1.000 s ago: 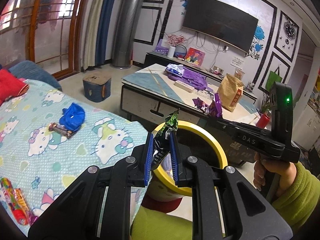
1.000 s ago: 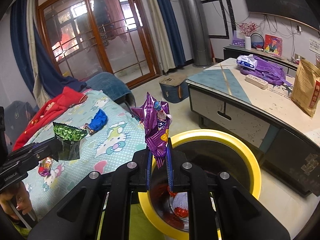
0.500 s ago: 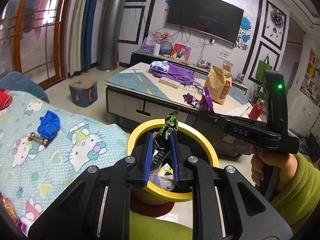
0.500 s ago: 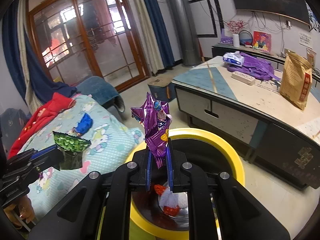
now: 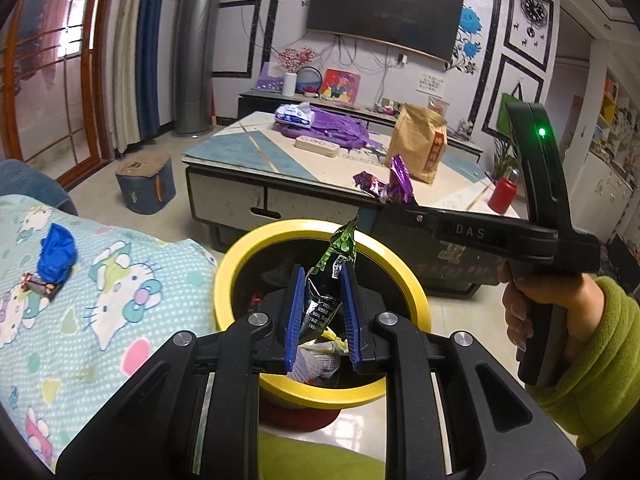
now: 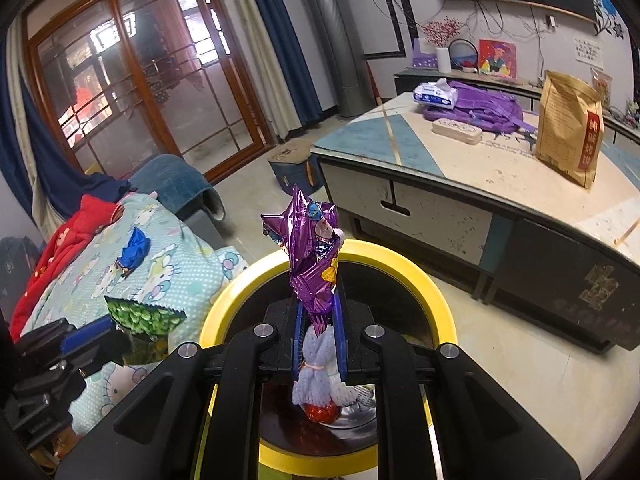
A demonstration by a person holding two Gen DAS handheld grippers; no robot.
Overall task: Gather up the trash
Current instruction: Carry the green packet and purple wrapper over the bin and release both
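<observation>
My left gripper [image 5: 322, 312] is shut on a green snack wrapper [image 5: 330, 272] and holds it over the yellow-rimmed trash bin [image 5: 236, 264]. My right gripper [image 6: 318, 332] is shut on a purple foil wrapper [image 6: 314, 256] above the same bin [image 6: 432, 292]. Each gripper shows in the other's view: the right one with its purple wrapper [image 5: 396, 186], the left one with its green wrapper [image 6: 140, 320]. Crumpled trash lies inside the bin [image 6: 320, 384]. A blue wrapper [image 5: 56, 252] and a small dark bar [image 5: 38, 283] lie on the Hello Kitty blanket.
The blanket-covered sofa [image 5: 100, 320] is left of the bin. A low coffee table [image 5: 248, 160] stands beyond it with a brown paper bag [image 5: 420, 140], a purple backpack [image 5: 332, 128] and a tissue pack. A small blue stool [image 5: 146, 186] sits on the floor.
Both grippers have swung from the sofa side to over the bin, each still holding its wrapper. The bin's inside now shows under both.
</observation>
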